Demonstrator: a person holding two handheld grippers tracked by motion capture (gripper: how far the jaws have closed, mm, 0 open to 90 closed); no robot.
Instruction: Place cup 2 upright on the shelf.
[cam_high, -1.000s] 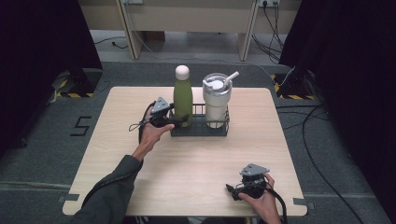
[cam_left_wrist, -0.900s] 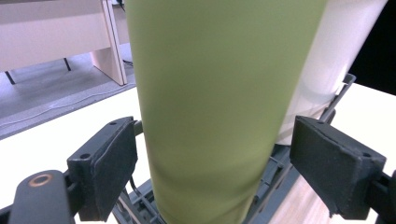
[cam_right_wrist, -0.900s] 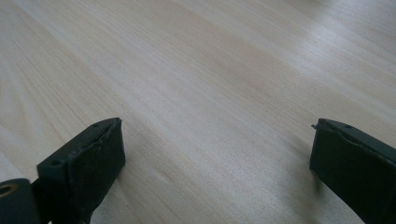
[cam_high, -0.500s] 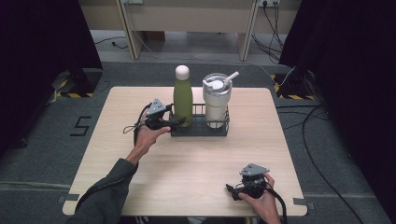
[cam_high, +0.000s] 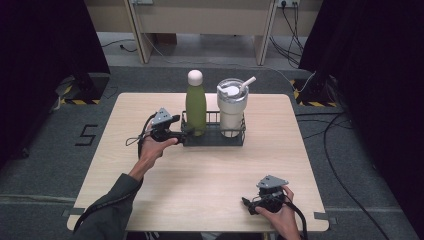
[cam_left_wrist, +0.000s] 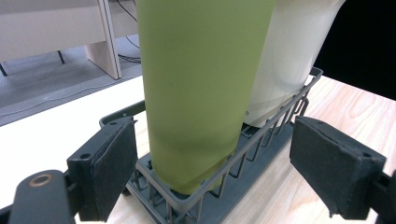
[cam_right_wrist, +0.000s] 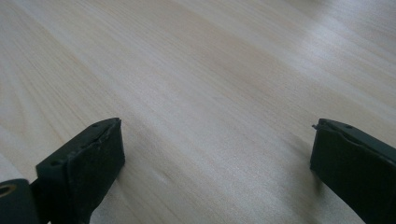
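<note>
Straddling the rack's (cam_left_wrist: 261, 151) end, the left hand-held gripper (cam_left_wrist: 212, 161) gapes around the bottle (cam_left_wrist: 201, 79), pads clear. Right hand-held gripper (cam_right_wrist: 217, 163) rests open and empty near the bench's (cam_high: 210, 170) front right corner.

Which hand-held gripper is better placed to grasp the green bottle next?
Left. The left hand-held gripper has open jaws either side of the green bottle in the wire rack; the right hand-held gripper rests near the table's front edge.

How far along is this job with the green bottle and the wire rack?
Early. The green bottle and the white tumbler both stand in the wire rack. In hand: the left gripper, open, is at the rack's end, its pads on either side of the bottle's base without touching it. Grasping is probably what's left. The right gripper, open, sits low over the table.
</note>
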